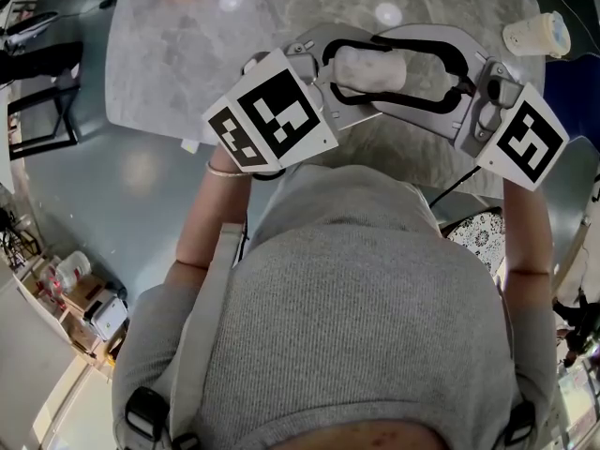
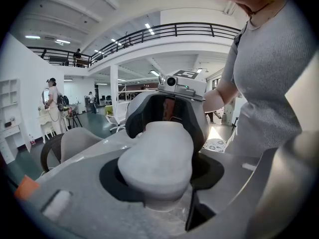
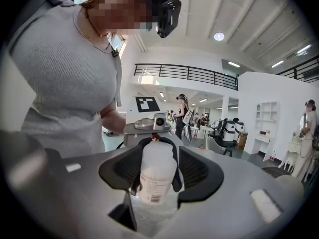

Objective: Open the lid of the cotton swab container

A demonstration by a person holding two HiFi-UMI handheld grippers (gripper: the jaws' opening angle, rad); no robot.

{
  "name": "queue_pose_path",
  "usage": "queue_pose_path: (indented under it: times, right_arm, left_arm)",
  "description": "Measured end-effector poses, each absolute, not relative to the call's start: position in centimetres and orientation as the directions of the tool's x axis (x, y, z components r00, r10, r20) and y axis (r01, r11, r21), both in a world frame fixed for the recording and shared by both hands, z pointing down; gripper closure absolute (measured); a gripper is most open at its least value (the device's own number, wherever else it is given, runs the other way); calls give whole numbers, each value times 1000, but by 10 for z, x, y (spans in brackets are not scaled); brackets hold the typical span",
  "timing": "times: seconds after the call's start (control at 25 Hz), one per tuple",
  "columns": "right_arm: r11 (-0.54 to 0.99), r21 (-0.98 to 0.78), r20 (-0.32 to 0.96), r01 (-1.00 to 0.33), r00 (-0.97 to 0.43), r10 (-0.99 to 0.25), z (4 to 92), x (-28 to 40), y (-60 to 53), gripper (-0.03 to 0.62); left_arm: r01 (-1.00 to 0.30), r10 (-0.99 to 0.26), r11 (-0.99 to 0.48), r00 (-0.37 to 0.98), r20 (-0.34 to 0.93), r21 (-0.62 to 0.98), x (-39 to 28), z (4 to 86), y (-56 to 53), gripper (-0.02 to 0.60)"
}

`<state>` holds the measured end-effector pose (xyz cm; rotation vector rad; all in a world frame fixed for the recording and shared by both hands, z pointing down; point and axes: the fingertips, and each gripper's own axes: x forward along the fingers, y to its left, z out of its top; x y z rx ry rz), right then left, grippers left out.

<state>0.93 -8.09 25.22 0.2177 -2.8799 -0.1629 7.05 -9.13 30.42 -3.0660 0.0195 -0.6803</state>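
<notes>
Your left gripper point(image 2: 158, 171) is clamped on the cotton swab container point(image 1: 370, 68): its dark pads press both sides of the frosted body. The container's broad rounded end faces that gripper's camera. You hold it lying roughly level in the air above the marble table point(image 1: 178, 54), between the two grippers, which point at each other in front of your chest.

Your right gripper point(image 3: 158, 176) is released. Its black pads stand wide on either side of the container's labelled end, with a clear gap on each side. The barcode label shows in the right gripper view, with the left gripper's slim jaws hugging the far part of the body. No view shows whether the lid has come loose
</notes>
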Motion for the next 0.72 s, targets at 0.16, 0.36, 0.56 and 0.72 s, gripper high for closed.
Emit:
queue_pose_path:
  times: [0.16, 0.36, 0.56, 0.72]
  right_arm:
    - [984, 118, 226, -134, -961, -158, 249, 12, -81, 380]
    - [985, 96, 226, -142, -961, -160, 250, 13, -82, 384]
    - [988, 38, 219, -150, -963, -155, 251, 14, -82, 387]
    - [990, 20, 208, -140, -968, -141, 252, 15, -82, 387]
  left_arm:
    - [-11, -13, -1000, 905, 424, -7, 73, 301, -93, 348]
    - [-7, -12, -1000, 903, 428, -13, 73, 301, -93, 348]
    - [6, 6, -1000, 915, 403, 2, 73, 300, -90, 350]
    - [13, 15, -1000, 924, 383, 7, 74, 301, -88, 354]
